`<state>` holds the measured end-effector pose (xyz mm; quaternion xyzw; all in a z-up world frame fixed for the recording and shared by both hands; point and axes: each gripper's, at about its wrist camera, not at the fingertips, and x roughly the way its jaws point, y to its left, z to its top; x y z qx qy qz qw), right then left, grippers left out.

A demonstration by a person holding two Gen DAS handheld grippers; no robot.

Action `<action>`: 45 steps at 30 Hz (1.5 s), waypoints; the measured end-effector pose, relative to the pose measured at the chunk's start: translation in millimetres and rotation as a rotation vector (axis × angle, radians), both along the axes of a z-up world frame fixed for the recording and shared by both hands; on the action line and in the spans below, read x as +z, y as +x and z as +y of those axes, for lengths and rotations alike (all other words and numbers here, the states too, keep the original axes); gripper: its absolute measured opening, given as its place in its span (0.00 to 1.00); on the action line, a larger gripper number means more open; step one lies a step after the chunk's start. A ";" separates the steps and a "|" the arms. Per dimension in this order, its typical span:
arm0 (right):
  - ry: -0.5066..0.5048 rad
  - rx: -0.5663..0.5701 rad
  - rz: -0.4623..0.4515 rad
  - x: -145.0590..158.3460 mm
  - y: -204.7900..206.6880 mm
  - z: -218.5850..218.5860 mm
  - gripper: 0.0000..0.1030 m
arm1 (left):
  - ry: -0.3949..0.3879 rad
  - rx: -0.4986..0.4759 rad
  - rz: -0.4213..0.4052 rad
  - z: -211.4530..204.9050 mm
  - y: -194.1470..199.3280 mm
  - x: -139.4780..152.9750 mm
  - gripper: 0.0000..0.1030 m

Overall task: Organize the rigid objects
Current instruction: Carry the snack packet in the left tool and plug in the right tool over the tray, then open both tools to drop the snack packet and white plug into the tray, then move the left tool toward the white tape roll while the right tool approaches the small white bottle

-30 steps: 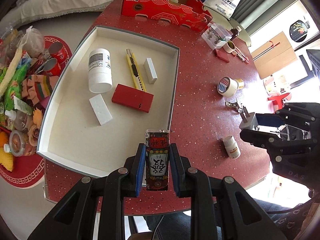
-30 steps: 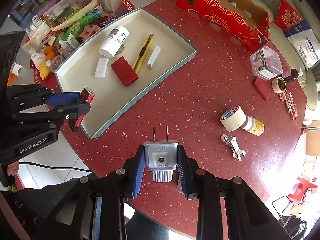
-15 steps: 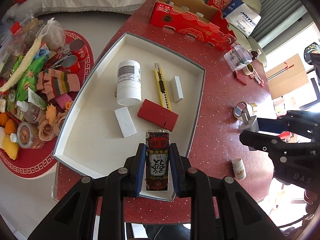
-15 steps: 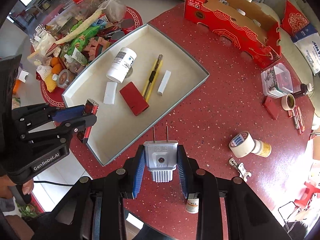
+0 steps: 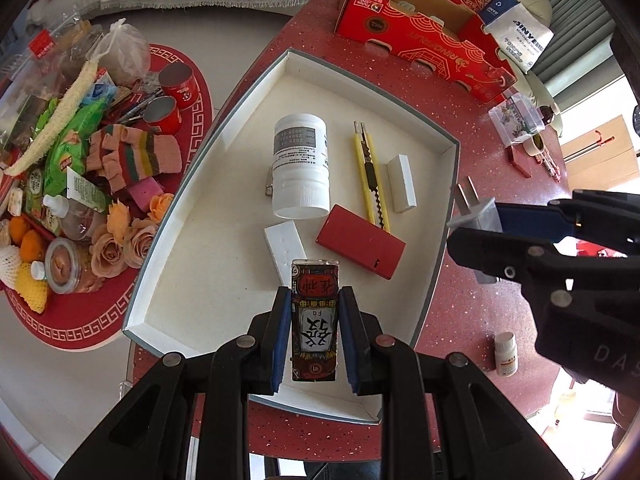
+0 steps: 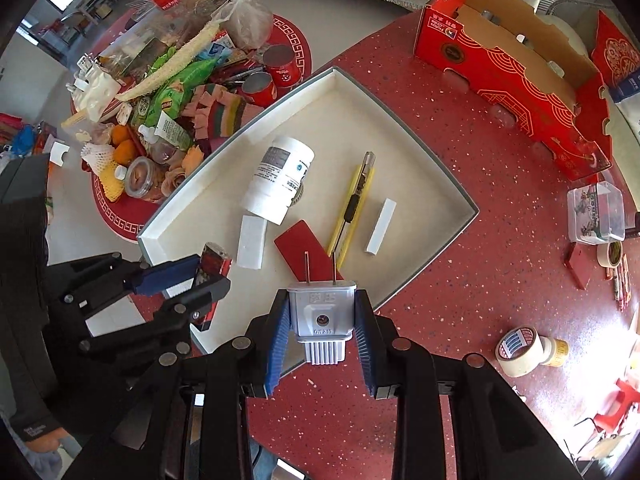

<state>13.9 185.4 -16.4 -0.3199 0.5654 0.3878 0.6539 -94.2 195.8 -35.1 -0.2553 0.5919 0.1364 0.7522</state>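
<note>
Here, my left gripper is clamped on a small flat printed pack with red and black characters, its blue pads pressed against the pack's two long sides. I hold it in the air above the near end of the shallow white tray with a grey outer rim. My right gripper pinches a grey two-pin plug adapter by its sides, the two metal pins pointing forward over the tray's near edge.

Inside the tray, a white plastic screw-cap bottle with a grey label lies on its side toward the middle. Beside it lies a yellow utility knife with a black slider, and just beyond the knife a small white rectangular block. A flat red rectangular box sits at the near end of the knife, touching or nearly touching its tip. A second white foam-like block lies next to the red box, just ahead of my held pack.

The tray rests on a red speckled tabletop. Out on that surface, well apart from the tray, a roll of pale tape with a blue-printed core lies against a small yellowish bottle, and a small white pill bottle stands near my right gripper. A red printed cardboard carton stands at the far side.
</note>
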 end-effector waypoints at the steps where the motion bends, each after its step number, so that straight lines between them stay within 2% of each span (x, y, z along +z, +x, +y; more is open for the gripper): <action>1: -0.001 -0.003 0.004 -2.2 1.7 2.9 0.31 | -0.002 -0.003 0.008 -0.6 1.6 -2.7 0.25; 10: -0.032 -0.027 0.039 -29.6 14.1 22.8 0.31 | 0.007 -0.006 0.099 -6.6 12.8 -24.7 0.25; 11: -0.034 -0.024 0.037 -31.3 14.3 24.1 0.31 | 0.004 -0.009 0.114 -7.8 13.8 -27.3 0.30; 12: -0.043 -0.024 0.035 -33.4 15.4 24.8 0.32 | -0.003 -0.003 0.132 -7.5 14.0 -29.6 0.46; 13: -0.047 -0.026 0.041 -35.0 16.6 24.4 0.32 | -0.007 0.001 0.153 -7.2 13.9 -31.8 0.58; 14: -0.053 -0.031 0.046 -36.0 17.9 23.5 0.36 | -0.018 0.011 0.165 -6.5 13.0 -33.1 0.81; 15: -0.060 -0.037 0.038 -35.5 19.0 21.5 0.57 | -0.029 0.032 0.171 -4.4 10.7 -33.4 0.92; 16: -0.057 -0.048 0.021 -32.6 21.0 17.8 0.70 | -0.028 0.055 0.163 -2.1 7.9 -31.4 0.93; 17: -0.042 -0.059 0.009 -27.3 23.1 13.3 0.88 | -0.015 0.063 0.159 -1.2 6.2 -29.2 0.95; 18: -0.018 -0.069 0.006 -20.0 25.0 8.1 0.90 | -0.004 0.060 0.161 -1.8 5.7 -27.4 1.00; 23: 0.020 -0.134 -0.014 6.8 31.9 -35.9 0.90 | 0.004 0.033 0.178 -15.6 5.9 -20.4 1.00; 32: 0.075 -0.281 0.035 19.9 28.7 -147.7 0.90 | 0.036 -0.092 0.184 -68.6 16.6 0.6 1.00; 38: 0.070 -0.393 0.036 13.7 28.7 -214.7 0.90 | -0.015 -0.207 0.221 -117.0 28.9 7.8 1.00; 41: 0.052 -0.479 0.043 5.1 34.1 -249.7 0.90 | 0.015 -0.282 0.231 -139.8 38.2 9.2 1.00; 45: 0.034 -0.619 0.082 -11.3 42.2 -301.4 0.90 | 0.004 -0.312 0.231 -161.9 49.2 7.9 1.00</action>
